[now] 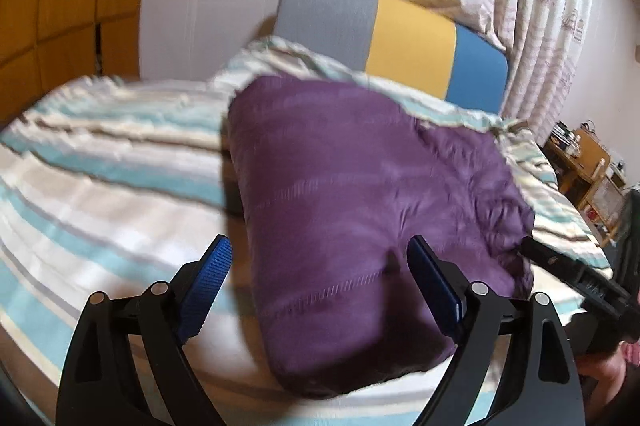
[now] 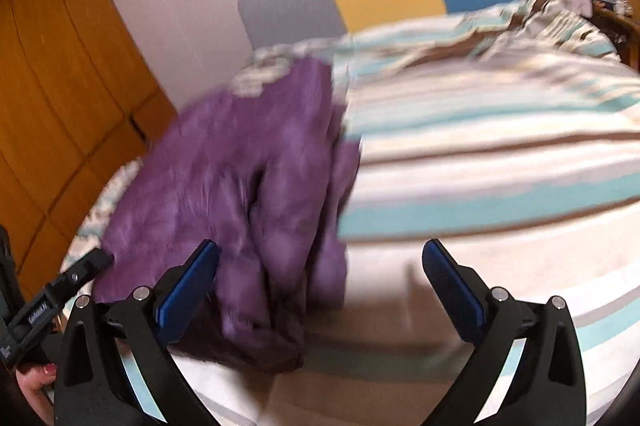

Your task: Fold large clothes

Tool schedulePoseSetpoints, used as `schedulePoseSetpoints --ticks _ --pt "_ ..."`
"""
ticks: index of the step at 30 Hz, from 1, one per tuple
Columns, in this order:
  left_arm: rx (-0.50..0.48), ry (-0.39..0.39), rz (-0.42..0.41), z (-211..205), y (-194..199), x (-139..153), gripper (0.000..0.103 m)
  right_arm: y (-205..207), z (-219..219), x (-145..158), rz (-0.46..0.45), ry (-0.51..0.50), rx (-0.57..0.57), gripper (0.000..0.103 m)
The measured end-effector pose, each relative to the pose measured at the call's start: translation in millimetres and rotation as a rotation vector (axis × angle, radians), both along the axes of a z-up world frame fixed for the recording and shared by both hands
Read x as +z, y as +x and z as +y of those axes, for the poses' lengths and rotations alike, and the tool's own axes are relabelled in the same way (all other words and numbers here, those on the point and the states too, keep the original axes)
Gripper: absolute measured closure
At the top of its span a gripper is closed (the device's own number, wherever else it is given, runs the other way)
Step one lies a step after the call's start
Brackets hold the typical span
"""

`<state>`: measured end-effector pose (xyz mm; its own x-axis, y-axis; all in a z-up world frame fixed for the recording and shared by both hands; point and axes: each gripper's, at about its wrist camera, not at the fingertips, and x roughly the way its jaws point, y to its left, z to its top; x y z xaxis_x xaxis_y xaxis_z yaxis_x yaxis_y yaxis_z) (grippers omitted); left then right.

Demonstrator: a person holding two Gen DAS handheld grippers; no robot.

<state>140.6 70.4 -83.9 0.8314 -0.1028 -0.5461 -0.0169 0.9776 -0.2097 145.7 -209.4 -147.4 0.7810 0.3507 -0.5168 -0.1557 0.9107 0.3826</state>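
Both tools are released: the left tool (image 1: 320, 290) has its blue pads spread either side of the near end of the purple garment (image 1: 372, 218) without pressing it, and the right tool (image 2: 320, 290) gapes just right of it, holding nothing. The garment lies as a compact folded bundle on the striped bed (image 1: 100, 185), toward its near edge, with the headboard (image 1: 400, 37) beyond. The folding looks nearly done; perhaps only a final tidy remains.

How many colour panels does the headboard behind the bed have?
3: a grey panel on the left, a yellow panel in the middle, a blue panel on the right; bedding hides their lower edges.
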Motion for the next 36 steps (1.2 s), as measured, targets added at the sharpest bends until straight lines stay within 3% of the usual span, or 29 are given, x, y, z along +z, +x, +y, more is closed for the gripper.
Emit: schedulePoseSetpoints --ticks 3,7,11,14,20,25,30,34,36 --pt "0.012 0.028 -0.045 -6 16 26 0.014 9 -10 24 -0.046 0.031 -0.042 0.010" --pt "0.012 0.089 -0.022 -20 59 40 0.015 48 7 49 -0.016 -0.055 -0.027 0.043" --pt "-0.002 0.158 0.041 -29 101 29 0.022 87 32 50 0.042 -0.087 0.030 0.050" --pt "0.023 0.215 0.122 -25 122 2 0.024 106 49 41 0.067 -0.106 0.070 0.050" --pt "0.011 0.250 0.092 -17 120 -25 0.023 129 67 -2 0.130 -0.179 0.086 0.042" --pt "0.007 0.208 0.118 -14 130 -37 0.023 136 66 -31 0.103 -0.180 0.074 0.038" --pt "0.003 0.213 0.105 -15 128 -36 0.022 131 71 -32 0.076 -0.225 0.060 0.036" --pt "0.039 0.268 0.098 -20 115 -24 0.005 110 67 -20 0.059 -0.247 0.023 0.027" --pt "0.038 0.249 0.099 -19 99 -17 0.003 95 61 -13 0.043 -0.228 -0.001 0.019"
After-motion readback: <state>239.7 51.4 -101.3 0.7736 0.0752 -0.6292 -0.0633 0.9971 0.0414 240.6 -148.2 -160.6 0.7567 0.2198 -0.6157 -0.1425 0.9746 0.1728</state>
